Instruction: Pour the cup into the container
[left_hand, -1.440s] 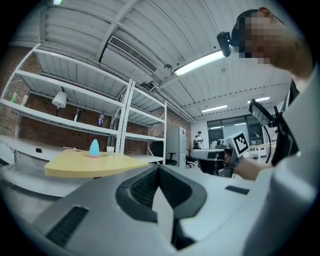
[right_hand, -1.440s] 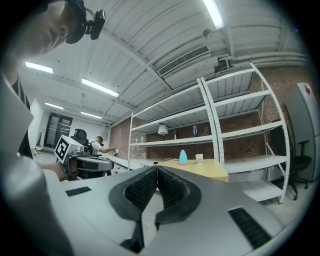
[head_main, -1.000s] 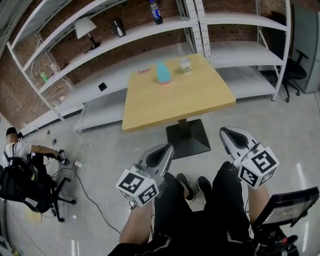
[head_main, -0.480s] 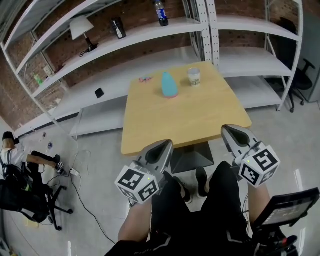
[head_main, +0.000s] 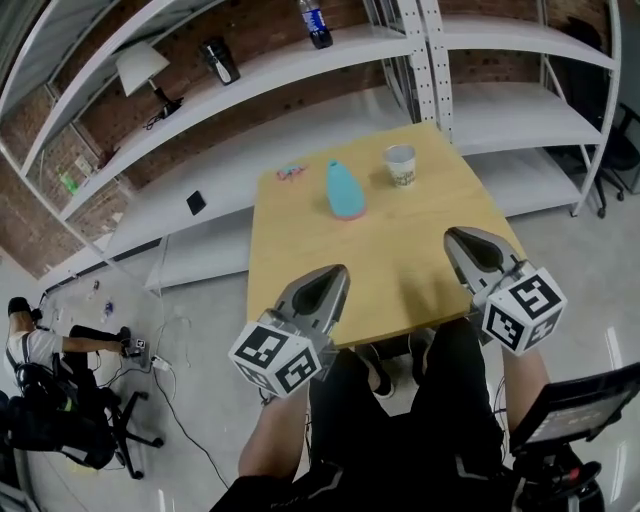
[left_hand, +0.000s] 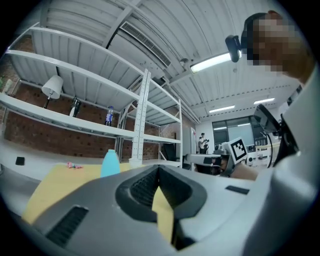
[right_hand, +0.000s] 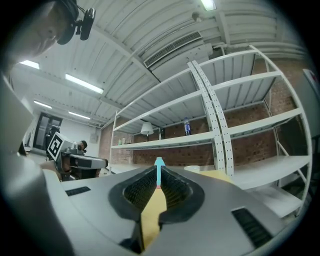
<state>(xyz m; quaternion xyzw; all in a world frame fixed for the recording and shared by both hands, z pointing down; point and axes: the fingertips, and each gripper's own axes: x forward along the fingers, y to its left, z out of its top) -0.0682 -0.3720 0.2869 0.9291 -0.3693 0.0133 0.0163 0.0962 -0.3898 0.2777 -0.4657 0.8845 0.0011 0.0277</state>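
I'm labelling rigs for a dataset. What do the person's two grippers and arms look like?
Both the left gripper and right gripper are grey tapered shells with black ribbed pads inside. Each carries a white cube printed with black square markers. Forearms are unsleeved; the trousers are black.

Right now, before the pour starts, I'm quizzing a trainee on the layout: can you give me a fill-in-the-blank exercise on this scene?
In the head view, the cup stands to the ____ of the blue container.
The left gripper and the right gripper are both ____, holding nothing.
The small pink thing lies to the ____ of that container.
Missing words: right; shut; left
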